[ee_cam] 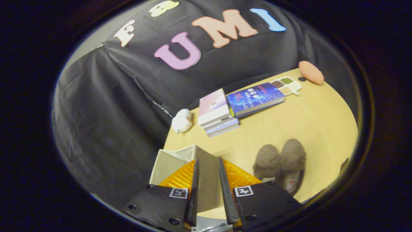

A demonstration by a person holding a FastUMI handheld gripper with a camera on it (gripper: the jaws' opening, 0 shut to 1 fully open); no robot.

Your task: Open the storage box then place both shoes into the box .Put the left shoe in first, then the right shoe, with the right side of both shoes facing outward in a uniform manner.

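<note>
A beige fabric storage box (169, 162) stands at the near left corner of the wooden table, its inside showing just left of my fingers. Its grey lid flap (209, 183) is raised on edge and fills the gap between my two fingers; my gripper (208, 160) is shut on it. Two grey-brown slippers lie side by side on the table, beyond and to the right of my fingers, toes pointing away: the left one (266, 160) and the right one (293, 158). They lie apart from the box.
Beyond the box lie a stack of books (215, 112) and a blue book (256, 98). A white soft toy (182, 120) sits at the table's left edge. A small paint palette (287, 85) and an orange soft thing (310, 72) lie at the far corner.
</note>
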